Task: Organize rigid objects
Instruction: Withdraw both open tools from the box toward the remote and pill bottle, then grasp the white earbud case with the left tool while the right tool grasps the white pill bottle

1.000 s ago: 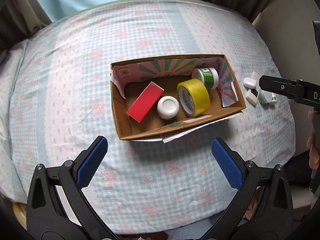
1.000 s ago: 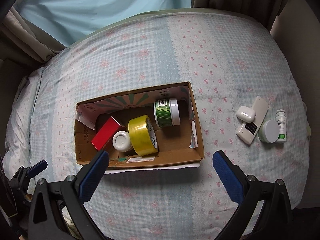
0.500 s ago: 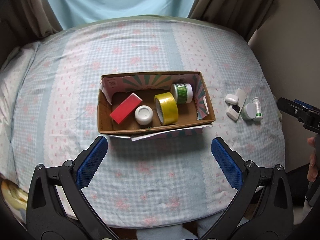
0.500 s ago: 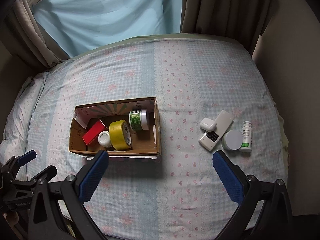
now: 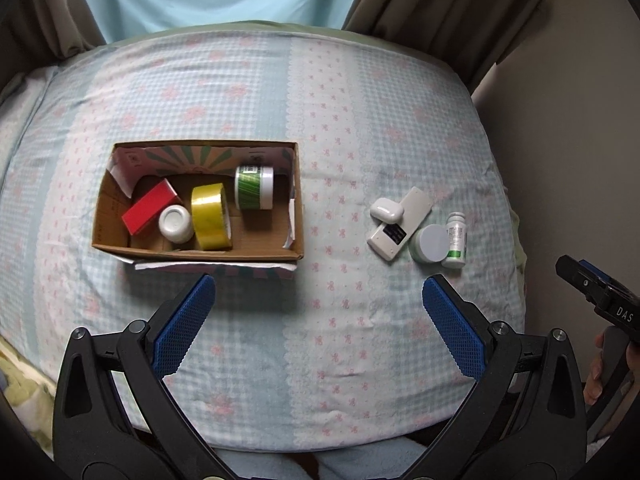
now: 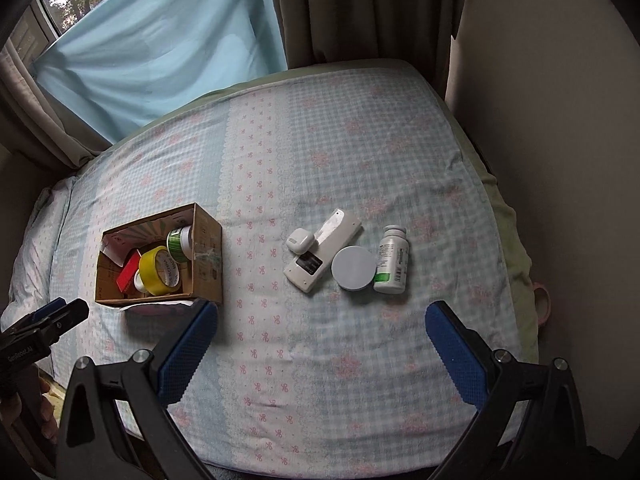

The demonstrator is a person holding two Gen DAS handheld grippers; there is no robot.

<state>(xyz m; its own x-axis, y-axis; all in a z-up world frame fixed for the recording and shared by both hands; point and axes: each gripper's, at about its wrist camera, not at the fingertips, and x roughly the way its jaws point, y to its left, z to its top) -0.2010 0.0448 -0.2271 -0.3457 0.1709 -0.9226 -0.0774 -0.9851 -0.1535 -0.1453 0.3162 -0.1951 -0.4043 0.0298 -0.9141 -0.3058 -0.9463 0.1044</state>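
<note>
Tape roll (image 6: 159, 271), print perhaps "MADE IN CHINA"

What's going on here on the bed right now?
A person holds a gripper in each hand over a bed, sorting small things into a box. The box already has a red box, white jar, yellow tape and green jar. Still out on the sheet: an earbud case, remote, round tin and pill bottle. The left gripper and right gripper are both open and empty.
</note>
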